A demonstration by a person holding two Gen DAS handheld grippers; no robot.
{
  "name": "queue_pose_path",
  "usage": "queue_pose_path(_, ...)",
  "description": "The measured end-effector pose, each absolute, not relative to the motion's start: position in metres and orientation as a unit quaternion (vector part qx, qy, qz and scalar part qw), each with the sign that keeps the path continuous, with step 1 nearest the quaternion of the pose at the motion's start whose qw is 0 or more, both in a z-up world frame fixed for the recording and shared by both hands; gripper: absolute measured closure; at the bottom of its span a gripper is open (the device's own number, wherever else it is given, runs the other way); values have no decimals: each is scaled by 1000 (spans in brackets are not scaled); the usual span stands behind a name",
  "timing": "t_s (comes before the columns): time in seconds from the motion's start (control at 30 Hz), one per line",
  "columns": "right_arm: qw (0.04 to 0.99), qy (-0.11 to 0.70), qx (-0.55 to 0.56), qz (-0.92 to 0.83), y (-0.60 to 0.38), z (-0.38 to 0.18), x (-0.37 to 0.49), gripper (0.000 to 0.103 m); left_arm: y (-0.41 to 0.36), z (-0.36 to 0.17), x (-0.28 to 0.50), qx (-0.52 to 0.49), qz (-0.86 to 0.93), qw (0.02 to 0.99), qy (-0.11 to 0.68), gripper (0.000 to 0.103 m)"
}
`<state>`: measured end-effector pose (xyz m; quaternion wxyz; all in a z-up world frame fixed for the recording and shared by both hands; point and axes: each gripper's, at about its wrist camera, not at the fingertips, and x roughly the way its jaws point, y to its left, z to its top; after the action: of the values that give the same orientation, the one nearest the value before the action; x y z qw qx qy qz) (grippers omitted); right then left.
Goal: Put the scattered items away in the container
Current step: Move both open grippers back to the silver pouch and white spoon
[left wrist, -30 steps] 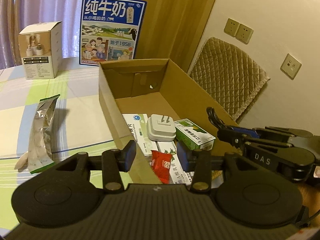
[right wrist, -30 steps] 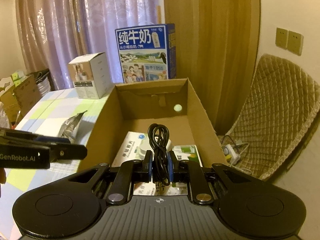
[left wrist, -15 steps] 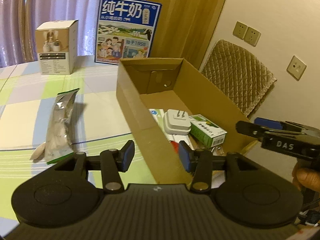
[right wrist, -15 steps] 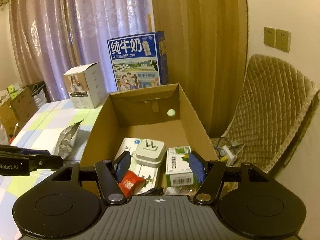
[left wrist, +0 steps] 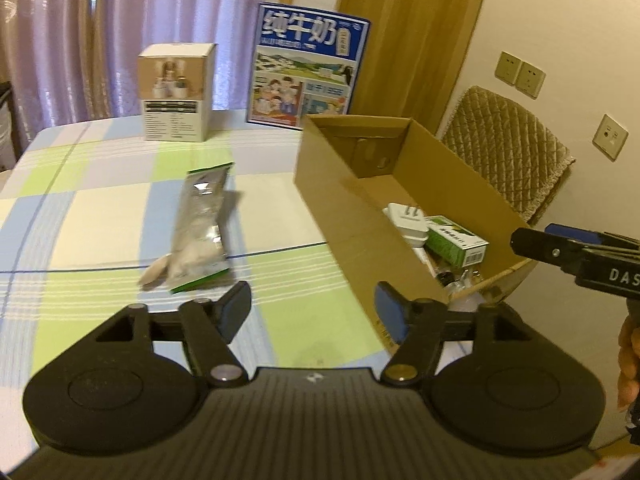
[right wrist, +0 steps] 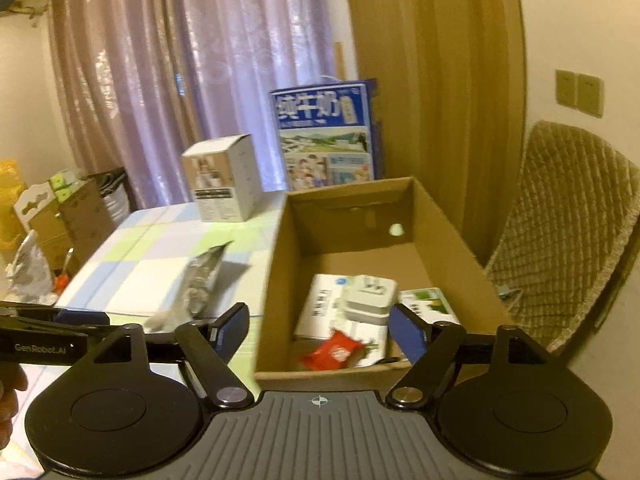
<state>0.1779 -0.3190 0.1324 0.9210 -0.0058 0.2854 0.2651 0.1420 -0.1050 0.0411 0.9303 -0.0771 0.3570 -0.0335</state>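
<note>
- Right wrist view: my right gripper (right wrist: 319, 326) has its jaws spread wide with nothing between them — they have just been opening, and the black cable they pinched a second ago is gone from them. I judge it has dropped into the cardboard box (right wrist: 448, 220), though I cannot pick it out clearly among the things there.
- My left gripper (left wrist: 314, 306) also stands open and empty; its jaws have just been opening too. A second ago it hung over the box; now it faces the checked tablecloth (left wrist: 100, 216), with the silver snack packet (left wrist: 200, 224) lying just ahead of it, beside the box's left wall.
- What that means: one more item is in, and the packet looks like the last loose thing — I take the left gripper's next job to be that packet.
- The right wrist view shows the box floor plainly: a white plug (right wrist: 370, 294), a red sachet (right wrist: 334, 354), a green carton (right wrist: 428, 300) and a white packet (right wrist: 322, 308).
- The left wrist view hides most of that behind the box wall, but it alone shows the whole packet and the clear run to it.
</note>
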Motion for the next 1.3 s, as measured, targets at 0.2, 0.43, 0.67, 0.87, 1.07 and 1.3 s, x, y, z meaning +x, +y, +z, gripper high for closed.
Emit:
queue_pose_path(0.2, 914, 283, -7, 291, -294, 135, 156, 15, -76, 44, 114, -72, -6, 932, 355, 22)
queue_pose_path(0.43, 905, 281, -13, 319, -262, 138, 136, 7, -36, 46, 87, -62, 31, 931, 358, 14)
queue_pose_path(0.67, 892, 288, -29, 346, -229, 133, 121, 2, -3, 43, 72, -65, 56, 927, 364, 12)
queue_pose_path(0.87, 883, 299, -40, 360, -207, 123, 119, 2, 15, 35, 66, -70, 65, 924, 372, 11)
queue_pose_path(1.07, 874, 309, -52, 372, -190, 112, 119, 2, 30, 22, 67, -77, 70, 918, 382, 10)
queue_pose_path(1.3, 865, 320, -65, 382, -168, 100, 124, 2, 45, 8, 73, -83, 73, 913, 393, 10)
